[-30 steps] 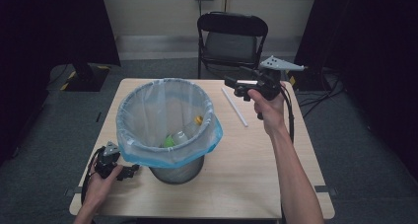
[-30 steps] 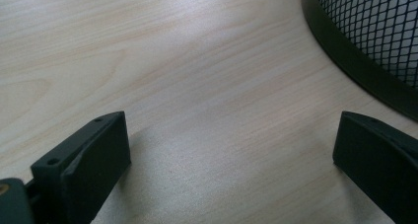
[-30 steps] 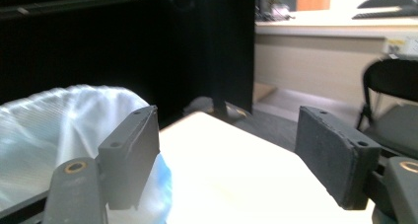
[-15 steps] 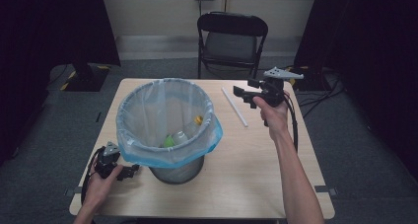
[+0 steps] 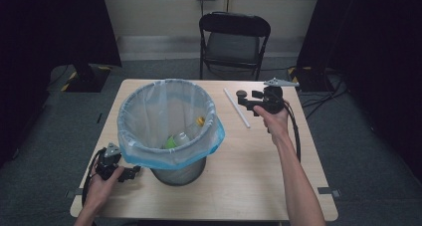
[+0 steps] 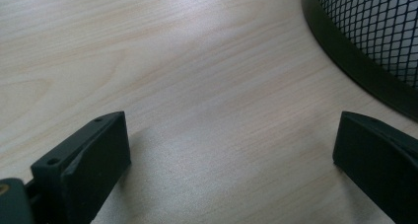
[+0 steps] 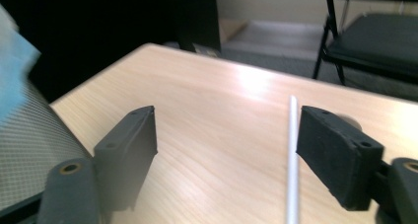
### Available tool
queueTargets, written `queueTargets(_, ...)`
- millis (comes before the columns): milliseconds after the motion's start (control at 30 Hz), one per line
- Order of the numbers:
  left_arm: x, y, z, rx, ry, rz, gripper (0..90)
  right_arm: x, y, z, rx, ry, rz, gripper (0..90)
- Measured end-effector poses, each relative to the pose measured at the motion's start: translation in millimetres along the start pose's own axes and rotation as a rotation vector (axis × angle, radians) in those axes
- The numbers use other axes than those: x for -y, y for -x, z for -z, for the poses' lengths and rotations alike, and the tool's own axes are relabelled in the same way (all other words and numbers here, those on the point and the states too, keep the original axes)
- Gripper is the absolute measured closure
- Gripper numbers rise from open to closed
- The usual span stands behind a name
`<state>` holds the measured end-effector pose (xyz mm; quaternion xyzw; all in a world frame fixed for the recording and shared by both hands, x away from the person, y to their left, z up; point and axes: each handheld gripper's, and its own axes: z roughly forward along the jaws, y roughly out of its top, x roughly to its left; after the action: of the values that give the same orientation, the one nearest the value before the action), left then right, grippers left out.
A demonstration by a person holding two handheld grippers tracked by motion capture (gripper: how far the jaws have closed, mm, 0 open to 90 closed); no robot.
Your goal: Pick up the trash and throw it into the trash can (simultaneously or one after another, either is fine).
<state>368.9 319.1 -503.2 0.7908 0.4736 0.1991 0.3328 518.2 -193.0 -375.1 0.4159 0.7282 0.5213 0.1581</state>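
A metal mesh bin (image 5: 181,172) lined with a blue bag (image 5: 169,117) stands left of the table's middle, with a green bottle (image 5: 171,142) and a clear yellow-capped bottle (image 5: 191,131) inside. A white straw (image 5: 236,108) lies on the table to the bin's right. My right gripper (image 5: 244,100) hovers open by the straw, jaws pointing left. In the right gripper view the straw (image 7: 292,155) lies just inside the right jaw of that gripper (image 7: 226,130). My left gripper (image 5: 130,172) rests open on the table by the bin's base (image 6: 355,51), nothing between the jaws of this gripper (image 6: 231,135).
A black folding chair (image 5: 234,42) stands behind the table's far edge. Bare wooden table (image 5: 259,171) stretches right of and in front of the bin. The bin's mesh wall (image 7: 29,140) is close on the left in the right gripper view. Dark curtains flank the room.
My right gripper has moved right, away from the bin's rim, and come down toward the straw. The left gripper has stayed put.
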Motion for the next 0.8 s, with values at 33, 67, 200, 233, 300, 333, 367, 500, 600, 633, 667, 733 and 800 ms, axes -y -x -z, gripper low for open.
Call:
queueTargets(33, 0.0, 0.0, 0.1, -0.001, 0.0, -0.001, 0.4, 2.0, 1.1, -2.4, 0.007, -0.012, -0.005, 22.4)
queueTargets(67, 0.0, 0.0, 0.0, 0.001, 0.0, 0.0, 0.4, 3.8, 2.0, -4.2, 0.008, -0.022, -0.013, 22.4)
queueTargets(200, 0.0, 0.0, 0.0, 0.0, 0.0, 0.0, 0.4, 13.3, 8.2, -13.9, 0.022, -0.075, -0.024, 20.8)
queueTargets(233, 0.0, 0.0, 0.0, 0.0, 0.0, 0.0, 0.4, 16.8, 11.0, -16.9, 0.028, -0.088, -0.027, 20.9)
queueTargets(300, 0.0, 0.0, 0.0, 0.0, 0.0, 0.0, 0.4, 22.9, 15.8, -22.4, 0.039, -0.112, -0.04, 21.9)
queueTargets(333, 0.0, 0.0, 0.0, 0.001, 0.0, 0.0, 0.4, 22.9, 15.8, -22.4, 0.039, -0.112, -0.04, 21.9)
queueTargets(367, 0.0, -0.1, 0.1, -0.001, 0.0, -0.002, 0.4, 26.0, 18.3, -25.2, 0.043, -0.119, -0.048, 23.0)
queueTargets(500, 0.0, 0.0, 0.0, 0.0, 0.0, 0.0, 0.4, 37.4, 24.7, -35.9, 0.054, -0.155, -0.075, 24.2)
queueTargets(600, -0.1, -0.2, 0.2, -0.003, -0.001, -0.004, 0.4, 46.0, 28.6, -46.4, 0.08, -0.208, -0.065, 29.3)
queueTargets(633, -0.1, -0.2, 0.2, -0.003, -0.001, -0.004, 0.4, 46.0, 28.6, -46.4, 0.08, -0.208, -0.065, 29.3)
queueTargets(667, 0.0, 0.0, 0.0, 0.0, 0.0, 0.0, 0.4, 49.5, 30.0, -51.7, 0.078, -0.231, -0.074, 30.8)
queueTargets(733, 0.0, 0.0, 0.0, -0.001, 0.0, -0.002, 0.4, 51.0, 30.2, -55.1, 0.087, -0.25, -0.065, 31.0)
queueTargets(800, 0.0, 0.0, 0.0, 0.001, 0.0, 0.0, 0.4, 55.3, 32.7, -61.5, 0.11, -0.276, -0.057, 32.9)
